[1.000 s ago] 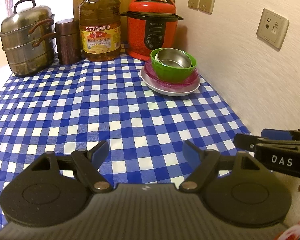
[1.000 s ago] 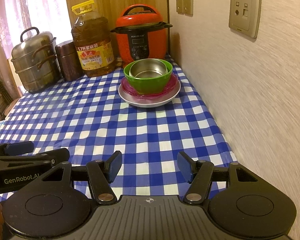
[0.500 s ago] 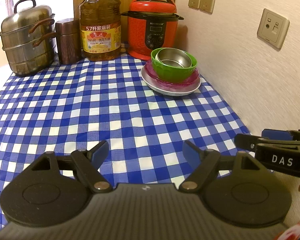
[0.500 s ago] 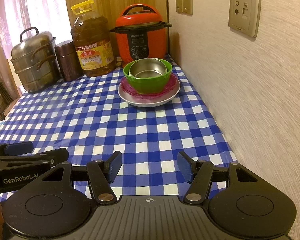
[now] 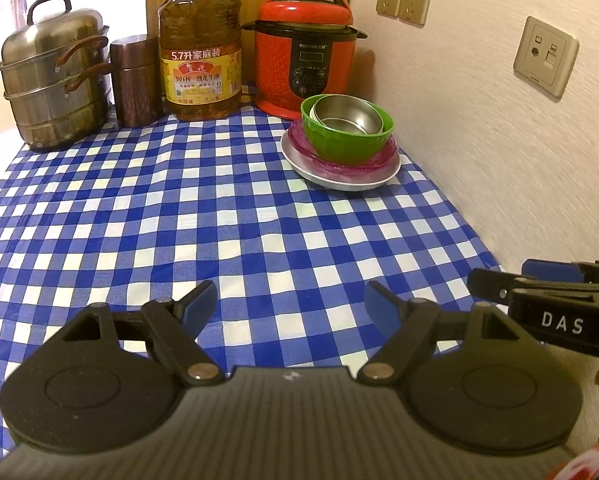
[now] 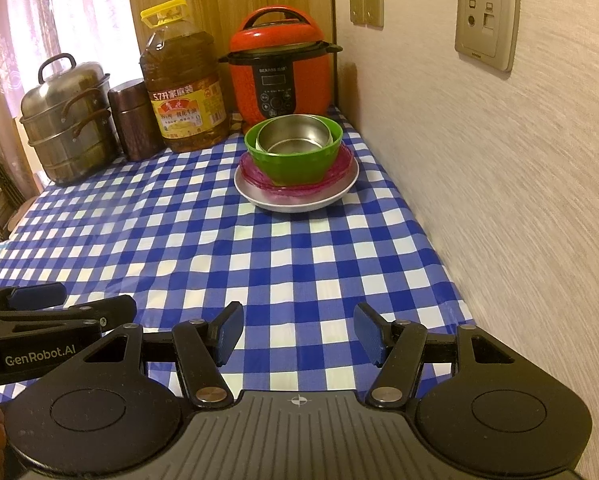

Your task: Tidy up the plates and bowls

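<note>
1. Two grippers, left gripper (image 5: 289,300) and right gripper (image 6: 298,330), hovered released and empty over the near tablecloth (image 5: 179,208).
2. The steel bowl (image 6: 295,138) sat nested in the green bowl (image 6: 295,160) on the pink plate (image 6: 339,168) and white plate (image 6: 299,200), far right beside the wall (image 6: 499,200).
3. Bare cloth lay between the grippers and the stack.

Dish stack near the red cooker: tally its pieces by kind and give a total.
Bowls: 2, a steel bowl nested in a green bowl.
Plates: 2, a pink plate on a white plate.
Total: 4.
</note>
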A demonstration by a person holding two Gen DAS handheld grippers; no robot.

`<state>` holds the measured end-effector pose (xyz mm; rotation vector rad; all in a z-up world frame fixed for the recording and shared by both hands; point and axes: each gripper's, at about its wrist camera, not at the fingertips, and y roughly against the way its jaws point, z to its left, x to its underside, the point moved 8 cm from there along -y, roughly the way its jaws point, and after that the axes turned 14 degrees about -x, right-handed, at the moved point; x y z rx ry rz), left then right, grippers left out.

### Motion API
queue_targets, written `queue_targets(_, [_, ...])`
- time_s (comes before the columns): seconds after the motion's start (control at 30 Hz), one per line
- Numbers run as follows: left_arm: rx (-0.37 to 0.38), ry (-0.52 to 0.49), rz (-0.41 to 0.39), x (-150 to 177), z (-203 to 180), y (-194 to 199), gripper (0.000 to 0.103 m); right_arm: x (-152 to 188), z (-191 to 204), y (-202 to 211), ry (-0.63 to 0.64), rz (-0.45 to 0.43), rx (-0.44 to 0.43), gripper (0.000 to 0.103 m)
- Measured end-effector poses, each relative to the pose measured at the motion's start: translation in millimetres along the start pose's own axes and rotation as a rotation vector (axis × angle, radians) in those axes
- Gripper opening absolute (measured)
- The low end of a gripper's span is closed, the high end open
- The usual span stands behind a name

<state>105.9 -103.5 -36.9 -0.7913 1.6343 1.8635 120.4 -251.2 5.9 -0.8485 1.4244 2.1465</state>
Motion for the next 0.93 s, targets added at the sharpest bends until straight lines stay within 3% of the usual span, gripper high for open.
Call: queue_targets(0.93, [-0.004,0.010,-0.013,-1.2,-1.2,0.3,0.081,-0.3,-1.4,-0.1,-0.001,0.000,-0.001,0.061])
